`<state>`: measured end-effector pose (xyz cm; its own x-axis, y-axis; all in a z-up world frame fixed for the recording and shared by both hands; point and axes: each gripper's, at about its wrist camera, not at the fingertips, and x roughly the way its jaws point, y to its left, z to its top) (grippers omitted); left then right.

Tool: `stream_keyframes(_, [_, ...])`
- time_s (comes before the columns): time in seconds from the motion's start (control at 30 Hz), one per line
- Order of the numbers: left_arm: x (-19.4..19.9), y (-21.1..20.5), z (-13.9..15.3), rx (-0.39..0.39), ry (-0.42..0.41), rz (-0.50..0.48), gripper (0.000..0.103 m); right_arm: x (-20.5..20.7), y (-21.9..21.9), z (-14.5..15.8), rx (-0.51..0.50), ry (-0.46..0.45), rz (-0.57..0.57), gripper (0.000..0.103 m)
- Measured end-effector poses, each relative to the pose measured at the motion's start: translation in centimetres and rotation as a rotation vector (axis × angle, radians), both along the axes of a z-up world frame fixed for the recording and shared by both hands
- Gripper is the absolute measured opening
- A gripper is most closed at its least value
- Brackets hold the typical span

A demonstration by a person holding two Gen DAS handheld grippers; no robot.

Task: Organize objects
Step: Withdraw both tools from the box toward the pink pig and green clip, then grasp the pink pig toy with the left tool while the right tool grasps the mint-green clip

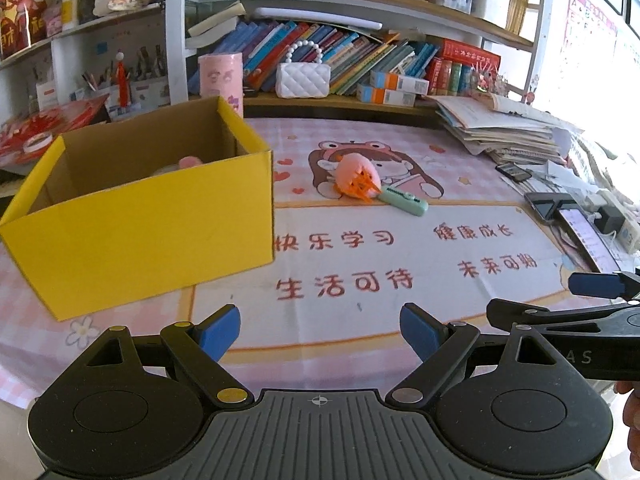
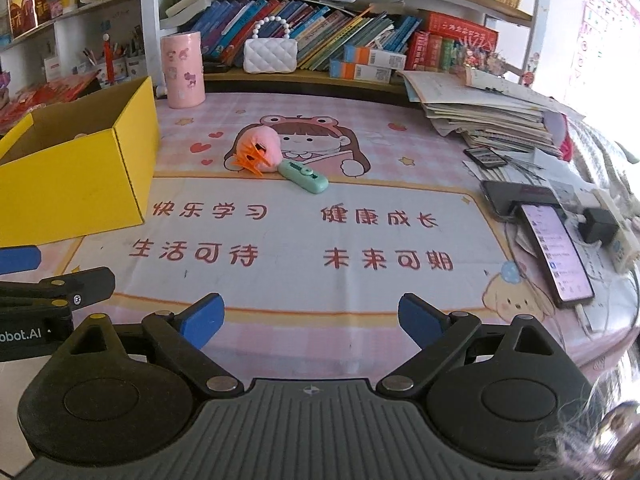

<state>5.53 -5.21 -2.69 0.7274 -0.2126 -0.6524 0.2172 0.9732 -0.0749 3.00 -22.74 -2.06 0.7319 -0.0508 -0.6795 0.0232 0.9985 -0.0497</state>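
A yellow cardboard box (image 1: 140, 216) stands open at the left of the pink desk mat (image 1: 360, 304); a pink item (image 1: 190, 162) shows inside it. Mid-mat lie a pink plush (image 1: 354, 172) with an orange claw clip (image 1: 364, 189) on it and a mint green tool (image 1: 404, 199) beside it. The same box (image 2: 80, 168), plush (image 2: 262, 144), clip (image 2: 250, 163) and green tool (image 2: 304, 176) appear in the right wrist view. My left gripper (image 1: 320, 330) is open and empty, near the box's front corner. My right gripper (image 2: 310, 320) is open and empty, well short of the plush.
A stack of papers (image 2: 488, 112) and phones (image 2: 556, 248) with a charger fill the right side. A pink cylinder (image 2: 183, 70) and a white quilted bag (image 2: 270, 54) stand at the back by the bookshelf. Each gripper shows at the edge of the other's view.
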Motion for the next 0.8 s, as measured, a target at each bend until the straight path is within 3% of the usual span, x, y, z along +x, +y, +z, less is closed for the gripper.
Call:
stream_keyframes(0.3, [3.1,-2.7,-0.6,0.004,0.032,0.035,0.089,4.0,-3.0,-0.3,0.013,0.017,0.044,0.083])
stream_keyframes(0.53, [4.7,-4.6,-0.9,0.016,0.044,0.055,0.089,7.2,-5.3,-0.8,0.048,0.02,0.095,0.057])
stream_keyframes(0.8, [5.9,-5.9,-0.9,0.04,0.046,0.072,0.089,10.4,-6.4,-1.4,0.077,0.0,0.186,0.053])
